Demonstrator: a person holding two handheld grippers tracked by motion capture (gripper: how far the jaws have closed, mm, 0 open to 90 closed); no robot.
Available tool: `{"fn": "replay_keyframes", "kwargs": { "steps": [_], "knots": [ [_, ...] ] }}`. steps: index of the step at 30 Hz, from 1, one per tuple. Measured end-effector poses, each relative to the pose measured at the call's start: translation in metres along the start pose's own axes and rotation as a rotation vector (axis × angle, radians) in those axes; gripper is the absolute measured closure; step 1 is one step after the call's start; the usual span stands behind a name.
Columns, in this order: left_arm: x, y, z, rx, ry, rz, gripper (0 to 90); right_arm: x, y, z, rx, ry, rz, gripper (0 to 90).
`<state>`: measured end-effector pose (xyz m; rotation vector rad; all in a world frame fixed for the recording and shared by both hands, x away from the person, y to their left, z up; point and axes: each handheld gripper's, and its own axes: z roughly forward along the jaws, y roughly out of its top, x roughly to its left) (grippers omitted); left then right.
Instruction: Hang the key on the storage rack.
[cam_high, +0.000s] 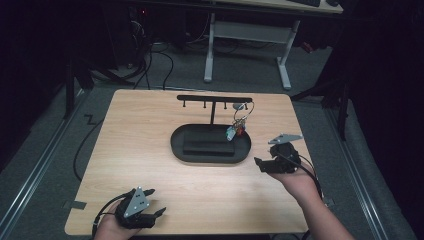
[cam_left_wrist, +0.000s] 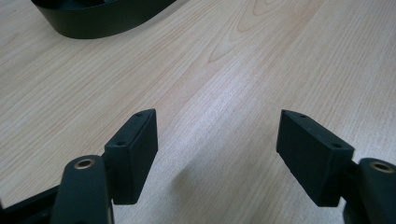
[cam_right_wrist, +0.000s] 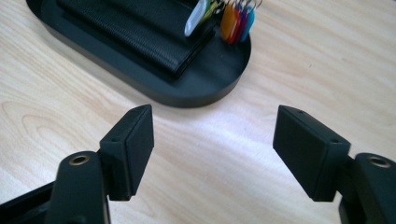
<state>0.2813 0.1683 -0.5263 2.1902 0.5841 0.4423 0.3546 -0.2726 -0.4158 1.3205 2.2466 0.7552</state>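
Keys hung, both grippers free

The key bunch (cam_high: 238, 125) dangles from the rack (cam_high: 215, 99) over the tray (cam_high: 177, 145); right gripper (cam_high: 260, 164) beside the tray and left gripper (cam_high: 156, 202) well short of it hold nothing, all 4 jaws wide.

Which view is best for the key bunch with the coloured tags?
The high view: the key bunch hangs whole from the stand, ring to tags. The right gripper view gives the tags close up but crops the ring. The left gripper view catches just the tray's edge.
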Motion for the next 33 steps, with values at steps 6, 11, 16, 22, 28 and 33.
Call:
{"fn": "replay_keyframes", "kwargs": {
  "steps": [6, 11, 16, 22, 28, 33],
  "knots": [
    [-0.001, 0.004, 0.006, 0.016, -0.009, 0.001, 30.1, 0.019, -0.039, 0.003, -0.108, -0.02, -0.041, 22.6],
    [-0.001, 0.005, 0.009, 0.018, -0.007, -0.01, 30.2, 0.036, -0.071, 0.014, -0.155, 0.02, -0.019, 20.9],
    [-0.004, 0.006, 0.014, 0.03, -0.014, -0.015, 30.4, 0.048, -0.104, 0.022, -0.195, 0.046, 0.029, 20.6],
    [-0.01, 0.009, 0.018, 0.056, -0.015, 0.001, 30.6, 0.057, -0.135, 0.011, -0.283, 0.057, 0.05, 22.0],
    [-0.013, 0.009, 0.016, 0.054, -0.004, 0.009, 30.6, 0.055, -0.133, 0.017, -0.291, 0.057, 0.069, 21.4],
    [-0.008, 0.006, 0.01, 0.049, 0.0, 0.002, 30.8, 0.06, -0.131, 0.023, -0.261, 0.054, 0.047, 21.4]
  ]
}}
